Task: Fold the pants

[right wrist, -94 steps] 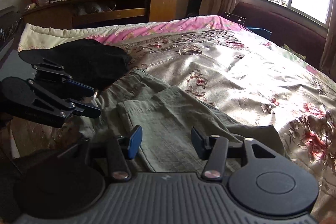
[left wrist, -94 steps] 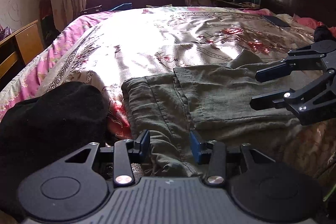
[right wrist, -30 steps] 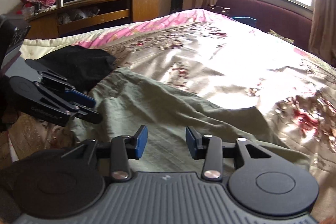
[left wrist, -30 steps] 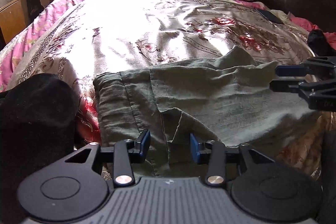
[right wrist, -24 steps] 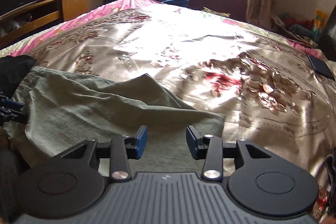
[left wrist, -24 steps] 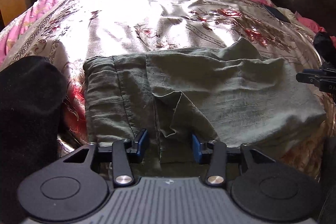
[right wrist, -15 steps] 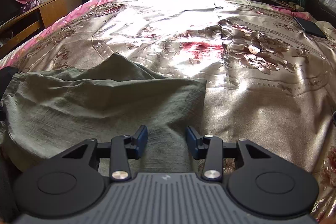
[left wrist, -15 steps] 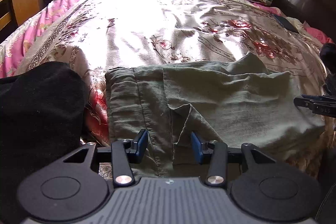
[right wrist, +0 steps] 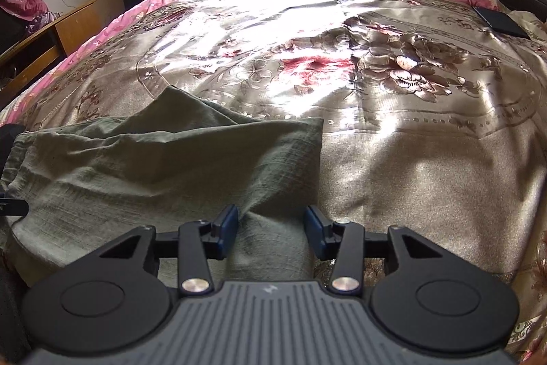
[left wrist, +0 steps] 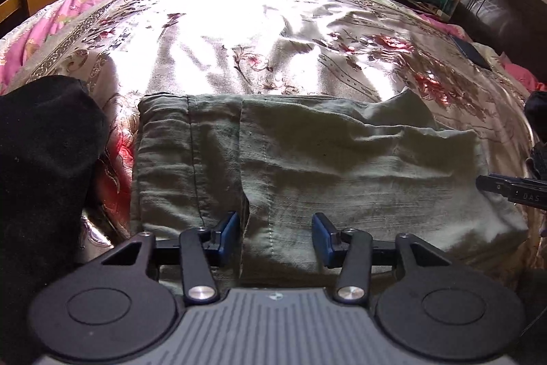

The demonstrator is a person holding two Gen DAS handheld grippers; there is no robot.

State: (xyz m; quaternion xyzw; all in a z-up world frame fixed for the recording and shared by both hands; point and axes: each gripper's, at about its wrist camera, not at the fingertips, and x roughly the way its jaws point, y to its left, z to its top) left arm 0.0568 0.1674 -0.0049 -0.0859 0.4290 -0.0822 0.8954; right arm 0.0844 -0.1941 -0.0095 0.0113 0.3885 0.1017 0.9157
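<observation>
The olive-green pants (left wrist: 307, 166) lie folded in a rough rectangle near the front edge of the bed, with a leg hem running top to bottom left of the middle. My left gripper (left wrist: 275, 233) is open, its blue pads either side of the pants' near edge. My right gripper (right wrist: 270, 230) is open over the pants' right end (right wrist: 171, 166), and it also shows side-on at the right edge of the left wrist view (left wrist: 512, 190). A corner of cloth (right wrist: 177, 105) pokes out at the back.
A black garment (left wrist: 44, 159) lies on the bed left of the pants. The floral satin bedspread (right wrist: 376, 91) stretches back to the window. A dark flat object (right wrist: 501, 21) lies at the far right. A wooden desk (right wrist: 51, 36) stands left of the bed.
The pants have gone from loosely folded with a flap open to a flatter rectangle. Both grippers swung round to face the window and moved closer to the pants' near edge.
</observation>
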